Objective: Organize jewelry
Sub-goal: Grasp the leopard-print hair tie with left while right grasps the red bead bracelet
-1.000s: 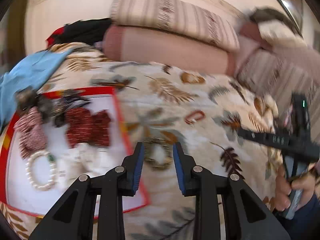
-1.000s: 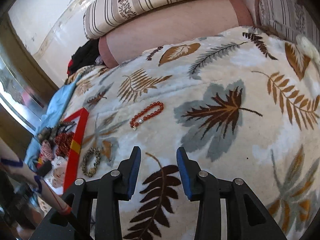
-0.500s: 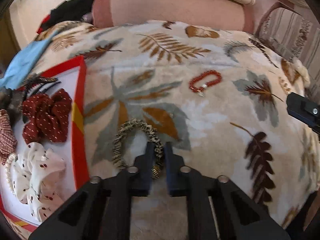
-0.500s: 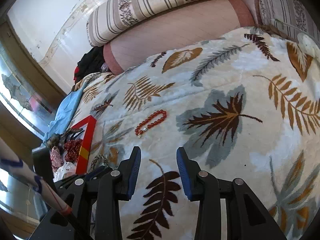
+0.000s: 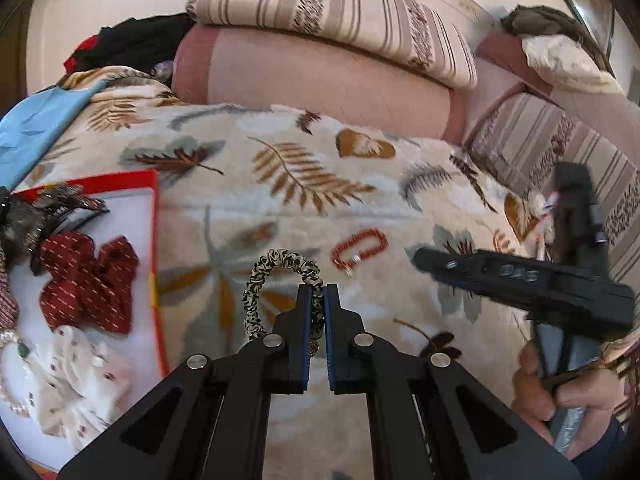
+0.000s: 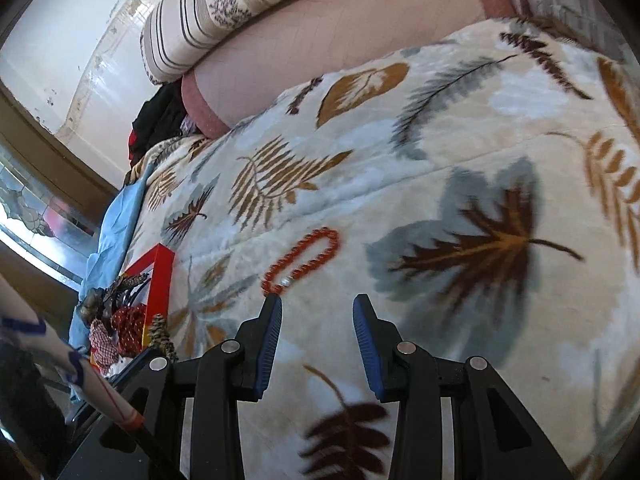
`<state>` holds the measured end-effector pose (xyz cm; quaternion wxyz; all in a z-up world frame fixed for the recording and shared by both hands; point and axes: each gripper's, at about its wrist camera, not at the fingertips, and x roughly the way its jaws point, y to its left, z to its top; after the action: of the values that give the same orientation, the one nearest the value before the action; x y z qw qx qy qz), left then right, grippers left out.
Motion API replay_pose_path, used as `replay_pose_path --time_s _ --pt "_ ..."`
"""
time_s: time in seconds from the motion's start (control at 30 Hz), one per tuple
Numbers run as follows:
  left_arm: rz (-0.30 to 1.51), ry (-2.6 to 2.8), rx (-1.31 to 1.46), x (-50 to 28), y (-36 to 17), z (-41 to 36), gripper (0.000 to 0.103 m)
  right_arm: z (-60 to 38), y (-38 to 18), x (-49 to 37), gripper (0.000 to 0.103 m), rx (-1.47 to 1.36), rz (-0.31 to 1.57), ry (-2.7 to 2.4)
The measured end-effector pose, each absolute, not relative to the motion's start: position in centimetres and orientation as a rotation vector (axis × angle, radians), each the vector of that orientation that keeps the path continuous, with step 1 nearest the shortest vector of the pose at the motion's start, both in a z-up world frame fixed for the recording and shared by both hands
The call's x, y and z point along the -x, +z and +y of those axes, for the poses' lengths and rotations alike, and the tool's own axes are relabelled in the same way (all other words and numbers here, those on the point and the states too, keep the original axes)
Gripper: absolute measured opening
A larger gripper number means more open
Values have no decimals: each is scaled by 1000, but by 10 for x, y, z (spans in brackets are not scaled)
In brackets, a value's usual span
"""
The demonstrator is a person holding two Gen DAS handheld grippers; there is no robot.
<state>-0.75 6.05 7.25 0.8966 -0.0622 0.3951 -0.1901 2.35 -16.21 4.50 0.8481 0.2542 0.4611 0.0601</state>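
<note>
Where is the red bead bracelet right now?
The red bead bracelet lies on the leaf blanket, just ahead of the open right tongs.

Cream blanket (image 5: 360,168) printed with brown, ochre and grey-blue leaves; leopard-print scrunchie (image 5: 280,264) in beige and black; orange-red bead bracelet (image 5: 360,246) with one white bead. White tray (image 5: 136,208) with red rim, holding a dark red scrunchie (image 5: 88,280) with pale dashes. Cream pillow (image 5: 328,20) striped in brown.

A leaf-print blanket (image 5: 280,168) is covering the bed. A red-rimmed tray (image 5: 154,216) is lying at its left edge, a red bracelet (image 5: 360,246) is resting near the middle, and bolsters (image 5: 320,76) are lining the far edge.
</note>
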Motion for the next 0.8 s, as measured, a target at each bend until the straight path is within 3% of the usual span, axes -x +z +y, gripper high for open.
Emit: replay_pose_path --time_s 0.2,0.23,0.27,0.4,0.57,0.8 --pt "794 -363 162 3 80 78 6 -135 23 -64 40 -520 1077 95" --pt "796 -359 168 1 80 80 6 -132 19 -72 36 -500 1100 58" --pt "800 -360 171 0 79 81 6 -129 18 -78 20 -474 1105 11" --pt "816 -367 178 -3 76 80 6 -114 20 -97 8 -283 1126 -92" --pt "810 -389 181 0 78 79 6 -124 32 -72 7 -210 1080 -95" --pt "808 -434 183 5 77 69 6 -167 63 -6 8 -370 954 19"
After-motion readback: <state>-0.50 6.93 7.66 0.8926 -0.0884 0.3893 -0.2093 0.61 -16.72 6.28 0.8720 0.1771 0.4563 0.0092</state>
